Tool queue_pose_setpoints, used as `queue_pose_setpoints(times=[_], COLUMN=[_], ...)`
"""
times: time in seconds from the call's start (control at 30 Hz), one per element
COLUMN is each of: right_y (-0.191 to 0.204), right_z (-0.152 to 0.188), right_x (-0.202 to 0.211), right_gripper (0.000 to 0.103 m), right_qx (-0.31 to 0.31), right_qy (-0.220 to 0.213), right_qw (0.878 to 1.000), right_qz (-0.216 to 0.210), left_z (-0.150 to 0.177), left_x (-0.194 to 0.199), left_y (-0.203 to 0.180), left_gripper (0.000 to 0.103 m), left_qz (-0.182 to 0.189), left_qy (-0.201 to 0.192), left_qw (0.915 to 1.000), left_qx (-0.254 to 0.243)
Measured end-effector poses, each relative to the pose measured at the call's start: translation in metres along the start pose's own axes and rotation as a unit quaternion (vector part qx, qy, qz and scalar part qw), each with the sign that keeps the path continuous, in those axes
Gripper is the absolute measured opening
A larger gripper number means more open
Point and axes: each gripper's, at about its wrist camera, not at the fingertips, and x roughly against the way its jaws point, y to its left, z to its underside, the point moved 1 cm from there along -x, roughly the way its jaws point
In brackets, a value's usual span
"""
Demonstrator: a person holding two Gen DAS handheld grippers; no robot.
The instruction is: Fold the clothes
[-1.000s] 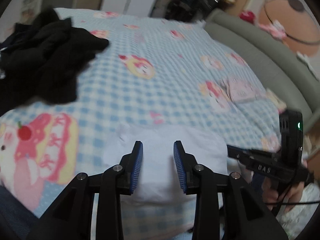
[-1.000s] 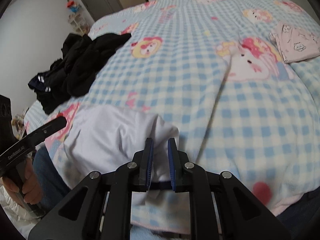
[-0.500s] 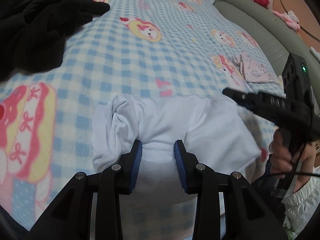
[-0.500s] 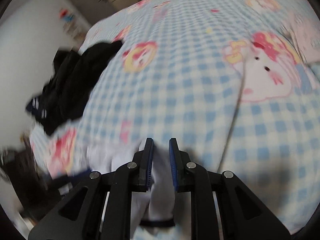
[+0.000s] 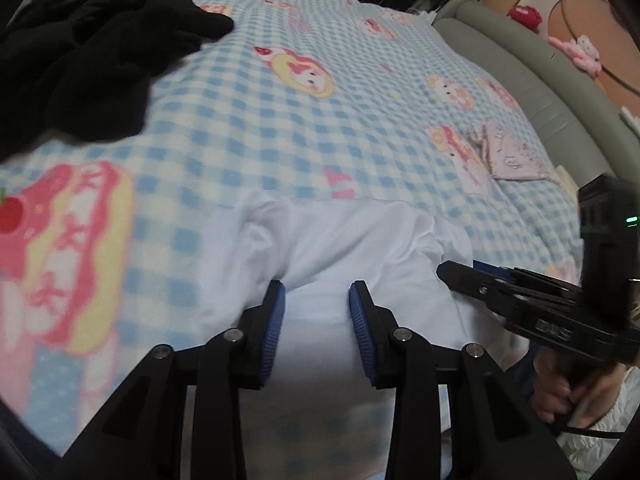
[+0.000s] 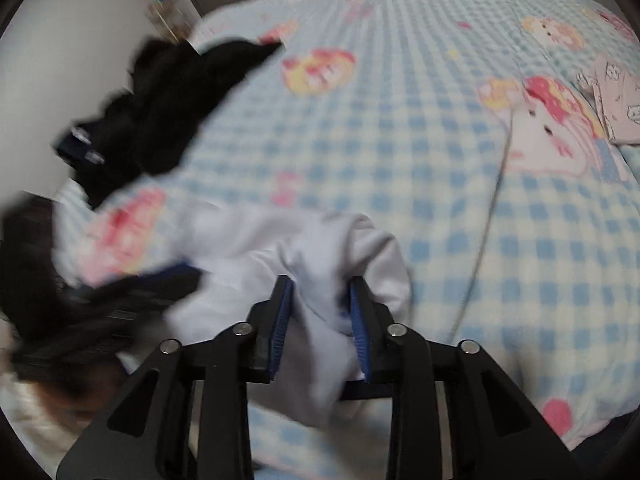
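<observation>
A crumpled white garment [image 5: 340, 240] lies on the near edge of the blue checked blanket [image 5: 280, 128]. My left gripper [image 5: 316, 288] hovers over its middle. The jaws are closing with cloth between the blue pads, and the pads stand apart from it. My right gripper [image 6: 320, 284] is at the garment's right end. Its jaws are opening around a bunched fold of the white garment [image 6: 260, 236] that still lies between them. The right gripper [image 5: 460, 272] shows at the cloth's right side in the left wrist view. The left gripper [image 6: 160, 280] is a dark blur.
A pile of black clothes [image 5: 88, 52] lies at the far left of the bed, seen again as the black clothes [image 6: 168, 112]. A folded pink garment [image 5: 508, 156] rests at the right. The grey padded bed rim [image 5: 520, 64] runs along the right. A hand [image 5: 560, 392] holds the right gripper.
The right jaws have spread apart from a tight pinch on the white cloth. The left gripper has sunk closer to the garment. The garment is more bunched toward the middle.
</observation>
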Motion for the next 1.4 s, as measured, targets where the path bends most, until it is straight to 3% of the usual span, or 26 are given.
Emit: queue_pose_setpoints(times=[0.07,0.13,0.2,0.33,0.4,0.43,0.47,0.5,0.53,0.57,0.6,0.63,0.77,0.8,0.9,0.93,1.07,1.17,1.3,1.37,1.4], right_y=[-0.009,-0.013,-0.02,-0.018,-0.006,0.0,0.006,0.009,0.008,0.004,-0.004,-0.012,-0.025,-0.027,-0.033,-0.035,-0.037,-0.038,-0.023,-0.025,-0.027], right_z=[0.002,0.002,0.001,-0.005,-0.01,-0.012,-0.014,-0.015,-0.013,-0.011,-0.009,-0.006,-0.004,-0.004,0.002,0.005,0.017,0.024,0.022,0.019,0.018], right_x=[0.007,0.015,0.026,0.045,0.046,0.04,0.033,0.022,0.007,-0.002,-0.002,-0.001,0.027,0.032,0.027,0.017,-0.002,-0.001,0.008,0.01,0.009], right_gripper=[0.035,0.037,0.037,0.037,0.037,0.037,0.036,0.036,0.036,0.036,0.038,0.039,0.045,0.046,0.069,0.07,0.076,0.073,0.049,0.044,0.042], right_qx=[-0.006,-0.002,-0.008,-0.018,-0.002,0.003,0.008,0.011,0.013,0.007,-0.011,-0.03,-0.031,-0.037,-0.079,-0.097,-0.103,-0.115,-0.083,-0.09,-0.096], right_qy=[-0.007,-0.016,-0.025,-0.056,-0.072,-0.067,-0.06,-0.046,-0.028,-0.019,-0.017,-0.016,-0.046,-0.046,-0.004,0.019,0.032,0.03,0.017,0.01,0.011], right_qw=[1.0,0.998,0.998,0.998,0.997,0.998,0.998,0.999,0.999,0.999,0.999,0.999,0.997,0.998,0.993,0.99,0.991,0.988,0.985,0.985,0.985], right_qz=[0.012,0.053,0.064,0.037,0.022,0.015,0.007,0.014,0.036,0.044,0.035,0.022,0.047,0.026,-0.086,-0.106,-0.084,-0.095,-0.149,-0.147,-0.145], left_z=[-0.001,-0.004,-0.011,-0.036,-0.046,-0.047,-0.048,-0.046,-0.045,-0.042,-0.04,-0.039,-0.035,-0.031,-0.015,-0.011,0.006,0.005,0.005,0.003,0.0], left_x=[0.008,0.015,0.025,0.031,0.02,0.009,-0.001,-0.013,-0.025,-0.029,-0.027,-0.022,0.006,0.014,0.017,0.013,-0.013,-0.012,-0.016,-0.02,-0.022], left_y=[0.01,0.019,0.025,0.016,0.007,0.004,0.002,0.004,0.008,0.016,0.026,0.035,0.052,0.05,0.046,0.046,0.052,0.045,0.041,0.041,0.038], left_gripper=[0.02,0.022,0.025,0.025,0.026,0.026,0.026,0.026,0.025,0.025,0.029,0.04,0.038,0.041,0.062,0.068,0.071,0.066,0.058,0.056,0.05], left_qz=[-0.01,-0.027,-0.019,-0.001,0.031,0.03,0.026,0.0,-0.029,-0.036,-0.05,-0.059,0.018,0.048,0.102,0.119,0.109,0.121,0.132,0.133,0.127], left_qy=[-0.001,-0.007,-0.025,-0.065,-0.06,-0.05,-0.039,-0.023,-0.006,0.003,0.0,-0.003,-0.023,-0.029,-0.018,-0.007,0.036,0.032,0.031,0.043,0.054], left_qw=[0.9998,0.9991,0.9985,0.9977,0.9977,0.9983,0.9989,0.9997,0.9995,0.9992,0.9981,0.9968,0.9945,0.9931,0.9879,0.9852,0.9832,0.9831,0.9813,0.9803,0.9814], left_qx=[0.017,0.033,0.044,0.018,0.006,0.002,-0.002,-0.001,0.0,0.016,0.037,0.053,0.1,0.103,0.115,0.124,0.142,0.134,0.137,0.14,0.133])
